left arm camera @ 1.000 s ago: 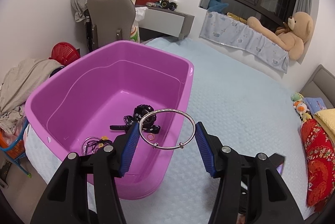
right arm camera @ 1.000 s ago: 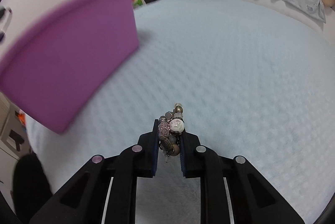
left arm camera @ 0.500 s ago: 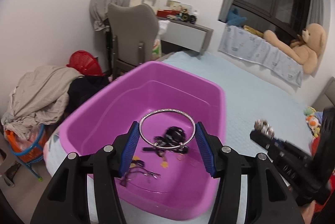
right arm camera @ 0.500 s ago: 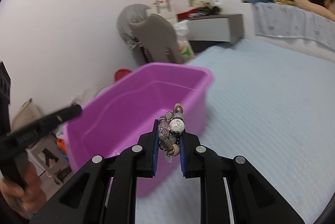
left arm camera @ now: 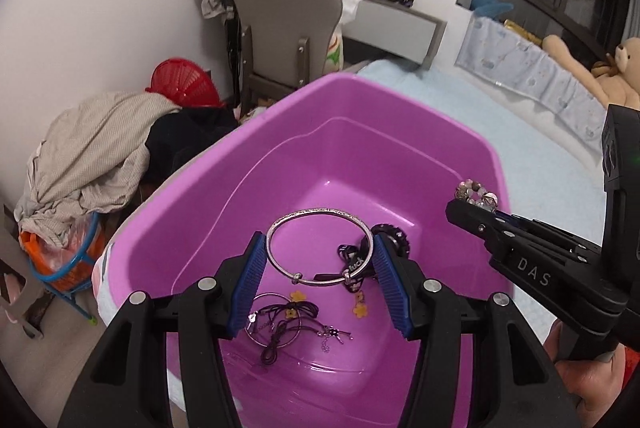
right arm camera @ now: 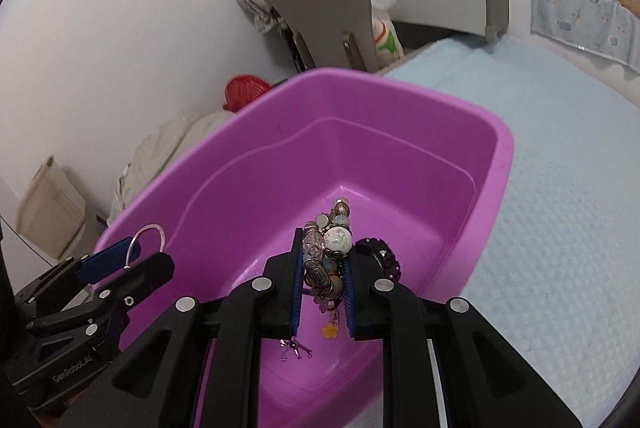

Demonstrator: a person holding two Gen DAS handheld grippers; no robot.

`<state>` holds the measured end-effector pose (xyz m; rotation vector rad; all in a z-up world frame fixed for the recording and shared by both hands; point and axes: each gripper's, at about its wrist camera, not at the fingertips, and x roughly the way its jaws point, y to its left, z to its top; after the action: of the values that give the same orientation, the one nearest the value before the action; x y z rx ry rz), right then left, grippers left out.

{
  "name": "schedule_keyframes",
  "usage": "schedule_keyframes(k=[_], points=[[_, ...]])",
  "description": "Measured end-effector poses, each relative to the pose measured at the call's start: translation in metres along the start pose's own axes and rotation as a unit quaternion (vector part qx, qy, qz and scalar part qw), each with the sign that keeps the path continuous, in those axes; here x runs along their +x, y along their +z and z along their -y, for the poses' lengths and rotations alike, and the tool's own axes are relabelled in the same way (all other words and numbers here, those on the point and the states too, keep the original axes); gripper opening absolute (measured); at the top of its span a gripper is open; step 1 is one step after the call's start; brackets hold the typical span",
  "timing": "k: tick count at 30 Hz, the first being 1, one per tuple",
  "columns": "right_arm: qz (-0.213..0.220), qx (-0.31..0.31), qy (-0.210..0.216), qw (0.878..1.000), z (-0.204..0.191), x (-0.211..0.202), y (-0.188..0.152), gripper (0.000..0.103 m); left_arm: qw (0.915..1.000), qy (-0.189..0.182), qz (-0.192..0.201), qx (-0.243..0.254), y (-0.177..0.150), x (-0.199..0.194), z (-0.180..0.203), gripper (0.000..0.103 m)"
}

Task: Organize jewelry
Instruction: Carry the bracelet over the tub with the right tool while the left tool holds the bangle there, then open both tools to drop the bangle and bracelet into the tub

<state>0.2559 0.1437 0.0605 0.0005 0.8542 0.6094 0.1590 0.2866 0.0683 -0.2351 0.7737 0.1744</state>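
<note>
A purple plastic tub (left arm camera: 404, 120) stands on the pale blue bed; it also shows in the right wrist view (right arm camera: 400, 96). My left gripper (left arm camera: 320, 270) holds a silver bangle (left arm camera: 316, 216) between its blue pads, above the tub. The bangle also shows in the right wrist view (right arm camera: 150, 230). My right gripper (right arm camera: 323, 284) is shut on a beaded bracelet (right arm camera: 330, 248), also over the tub; it appears in the left wrist view (left arm camera: 476, 204) at the right. On the tub floor lie a black bracelet (left arm camera: 394, 234), black cords (left arm camera: 280, 332) and small yellow flower charms (left arm camera: 360, 310).
A grey chair (left arm camera: 284, 28) stands behind the tub, with a red basket (left arm camera: 182, 84) and a heap of clothes (left arm camera: 92, 152) to its left. A grey desk (left arm camera: 394, 24) is at the back. The blue bed cover (right arm camera: 560, 188) spreads to the right.
Both grippers have moved in over the tub, each still holding its piece. The right gripper came from the open bed to beside the left one.
</note>
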Motion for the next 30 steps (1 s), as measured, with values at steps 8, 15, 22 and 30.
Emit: schedule_keyframes(k=[8, 15, 22, 30], points=[[-0.012, 0.006, -0.018, 1.000, 0.008, 0.017, 0.005, 0.050, 0.9990, 0.022, -0.024, -0.029, -0.003, 0.015, -0.014, 0.085], [0.009, 0.009, -0.026, 1.000, 0.010, 0.007, 0.004, 0.064, 0.9973, 0.034, -0.030, -0.058, -0.004, 0.012, -0.024, 0.094], [0.011, -0.003, -0.031, 0.999, 0.006, 0.003, -0.003, 0.064, 0.9959, 0.060, -0.024, -0.064, -0.006, 0.002, -0.024, 0.095], [0.013, -0.011, -0.032, 0.999, 0.001, -0.001, -0.009, 0.066, 0.9958, 0.071, -0.019, -0.055, -0.003, -0.003, -0.022, 0.096]])
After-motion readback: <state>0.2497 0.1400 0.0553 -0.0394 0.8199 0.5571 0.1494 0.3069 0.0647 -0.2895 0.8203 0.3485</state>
